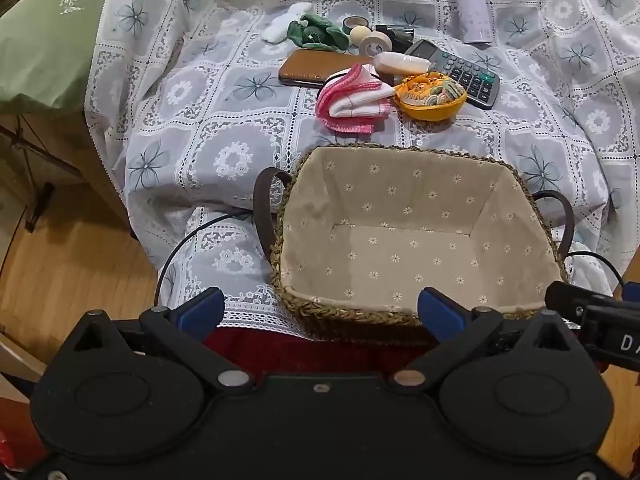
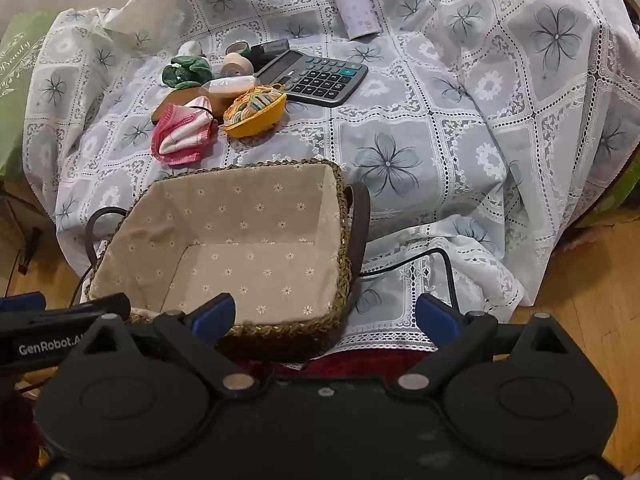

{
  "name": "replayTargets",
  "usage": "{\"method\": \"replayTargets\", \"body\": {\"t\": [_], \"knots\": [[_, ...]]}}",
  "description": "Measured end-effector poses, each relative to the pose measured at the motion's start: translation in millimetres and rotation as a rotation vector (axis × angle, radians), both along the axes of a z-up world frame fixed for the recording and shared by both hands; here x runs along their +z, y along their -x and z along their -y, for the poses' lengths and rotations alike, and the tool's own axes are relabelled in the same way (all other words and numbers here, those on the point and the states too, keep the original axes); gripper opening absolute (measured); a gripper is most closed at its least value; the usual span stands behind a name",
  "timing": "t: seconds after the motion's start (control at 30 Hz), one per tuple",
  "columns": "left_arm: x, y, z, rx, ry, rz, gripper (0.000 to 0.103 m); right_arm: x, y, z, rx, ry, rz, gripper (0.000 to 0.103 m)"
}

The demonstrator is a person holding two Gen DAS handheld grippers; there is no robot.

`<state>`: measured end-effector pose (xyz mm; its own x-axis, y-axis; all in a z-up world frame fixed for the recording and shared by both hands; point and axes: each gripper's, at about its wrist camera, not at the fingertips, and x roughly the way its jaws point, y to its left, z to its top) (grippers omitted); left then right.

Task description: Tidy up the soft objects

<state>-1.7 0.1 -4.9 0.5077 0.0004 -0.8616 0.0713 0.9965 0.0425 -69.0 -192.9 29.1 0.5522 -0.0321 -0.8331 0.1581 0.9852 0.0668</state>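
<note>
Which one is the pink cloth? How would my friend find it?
Start at the lined woven basket on the flowered tablecloth, then look just beyond its far rim. The pink cloth lies folded there, left of the yellow pouch. It alone has pink and white stripes.

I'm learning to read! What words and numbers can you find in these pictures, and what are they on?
"Beauty" in white script, on the green bag.
"GenRobot.AI", last letter partly hidden, on the left gripper.
"DA", cut off, on the right gripper.
Calculator: digits on the keys, mostly too small to read.
Purple bottle: small marks, too blurred.
</note>
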Motion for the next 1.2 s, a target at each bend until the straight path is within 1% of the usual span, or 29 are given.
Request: {"method": "replayTargets", "body": {"t": [1.2], "knots": [[-3.3, -2.4, -0.4, 0.003, 0.023, -0.031, 0.100, -5.1, -3.4, 1.3, -0.002, -0.013, -0.022, 0.098]]}}
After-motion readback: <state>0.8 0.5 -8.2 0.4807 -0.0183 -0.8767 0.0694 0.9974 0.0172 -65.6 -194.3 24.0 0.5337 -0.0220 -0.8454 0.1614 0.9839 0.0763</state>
